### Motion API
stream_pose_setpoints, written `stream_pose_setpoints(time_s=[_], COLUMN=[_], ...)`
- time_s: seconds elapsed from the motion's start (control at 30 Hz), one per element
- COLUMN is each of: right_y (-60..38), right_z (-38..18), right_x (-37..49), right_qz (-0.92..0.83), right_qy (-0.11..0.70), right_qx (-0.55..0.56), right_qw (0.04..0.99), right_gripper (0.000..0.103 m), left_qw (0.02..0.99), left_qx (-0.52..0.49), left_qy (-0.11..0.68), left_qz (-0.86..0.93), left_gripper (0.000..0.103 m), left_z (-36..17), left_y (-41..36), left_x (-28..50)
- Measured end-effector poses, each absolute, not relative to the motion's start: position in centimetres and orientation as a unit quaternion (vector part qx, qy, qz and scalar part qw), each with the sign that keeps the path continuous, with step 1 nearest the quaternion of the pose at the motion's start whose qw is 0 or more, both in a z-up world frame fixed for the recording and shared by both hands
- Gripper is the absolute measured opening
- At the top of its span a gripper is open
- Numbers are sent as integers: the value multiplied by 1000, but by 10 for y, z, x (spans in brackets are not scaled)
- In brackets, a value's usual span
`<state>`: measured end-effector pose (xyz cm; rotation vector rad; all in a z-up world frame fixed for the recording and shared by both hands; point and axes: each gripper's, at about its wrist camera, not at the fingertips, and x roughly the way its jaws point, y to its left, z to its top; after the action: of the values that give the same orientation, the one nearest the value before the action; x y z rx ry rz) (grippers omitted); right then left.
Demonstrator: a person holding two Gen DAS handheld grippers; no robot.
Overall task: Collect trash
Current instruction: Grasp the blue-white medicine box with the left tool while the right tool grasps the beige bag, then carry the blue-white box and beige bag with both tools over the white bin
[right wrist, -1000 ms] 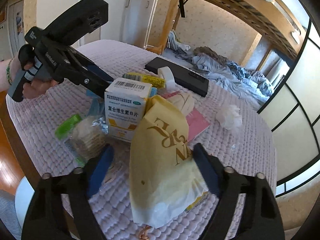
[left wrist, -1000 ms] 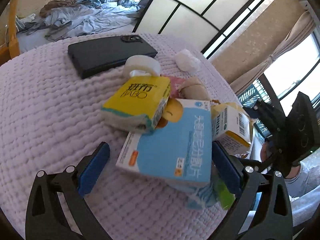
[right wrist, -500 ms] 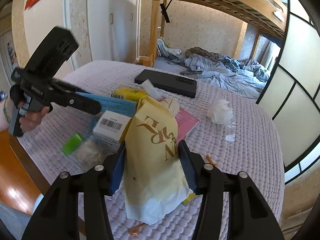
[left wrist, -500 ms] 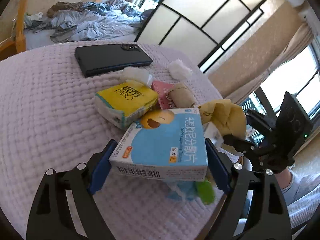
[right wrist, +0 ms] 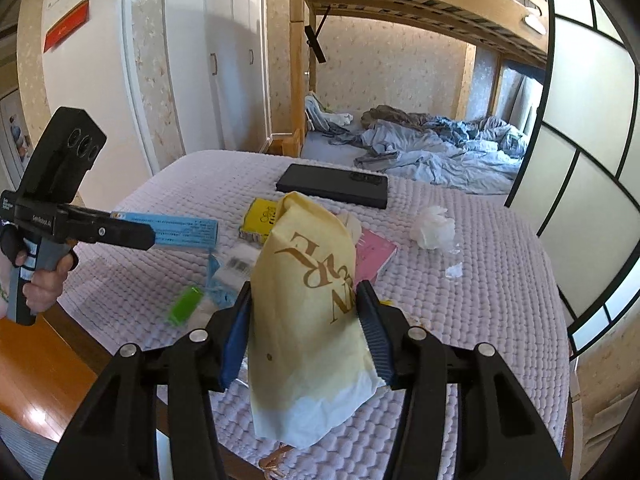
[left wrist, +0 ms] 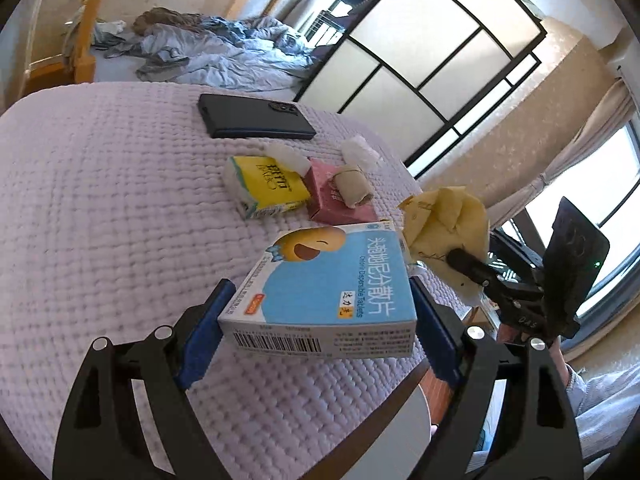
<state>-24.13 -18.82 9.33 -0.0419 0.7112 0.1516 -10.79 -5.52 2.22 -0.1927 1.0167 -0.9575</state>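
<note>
My left gripper (left wrist: 318, 314) is shut on a blue medicine box (left wrist: 328, 280) and holds it clear above the quilted table (left wrist: 80, 240). The same blue medicine box (right wrist: 176, 230) shows edge-on in the right wrist view, in the left gripper (right wrist: 148, 236). My right gripper (right wrist: 306, 320) is shut on a crumpled yellow paper bag (right wrist: 308, 300), lifted off the table. That yellow paper bag (left wrist: 448, 224) hangs from the right gripper (left wrist: 464, 260) at the table's right edge. On the table lie a yellow tissue pack (left wrist: 266, 186), a pink box (left wrist: 332, 200) and a white tissue wad (right wrist: 434, 226).
A black phone (left wrist: 256, 122) lies far back on the table. A green wrapper (right wrist: 184, 304) and a small barcoded box (right wrist: 240, 262) lie near the front edge. A brown paper roll (left wrist: 352, 186) rests on the pink box. A person's hand (right wrist: 44, 284) grips the left handle. A bunk bed stands behind.
Both grippers shut on their items and lifted them: the left raised the blue box off the pile, the right raised the yellow bag. The remaining pile now lies farther away.
</note>
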Motion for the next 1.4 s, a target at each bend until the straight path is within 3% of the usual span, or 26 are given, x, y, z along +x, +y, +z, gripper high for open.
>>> stream_pose_setpoints(time_s=[0.7,1.4], right_y=[-174,-149], right_z=[121,111], right_x=[-281,-334], right_qz=[90,135], right_qy=[319,354], right_qx=[-13,-5], right_qw=[943,925], right_gripper=[50,50], left_qw=[793,798], left_qx=[-111,-95], left_qy=[450,467], left_qz=[-395,-369], left_gripper=[84,84], left_z=[36,35], left_y=[-32,-35], left_x=[-154,-215])
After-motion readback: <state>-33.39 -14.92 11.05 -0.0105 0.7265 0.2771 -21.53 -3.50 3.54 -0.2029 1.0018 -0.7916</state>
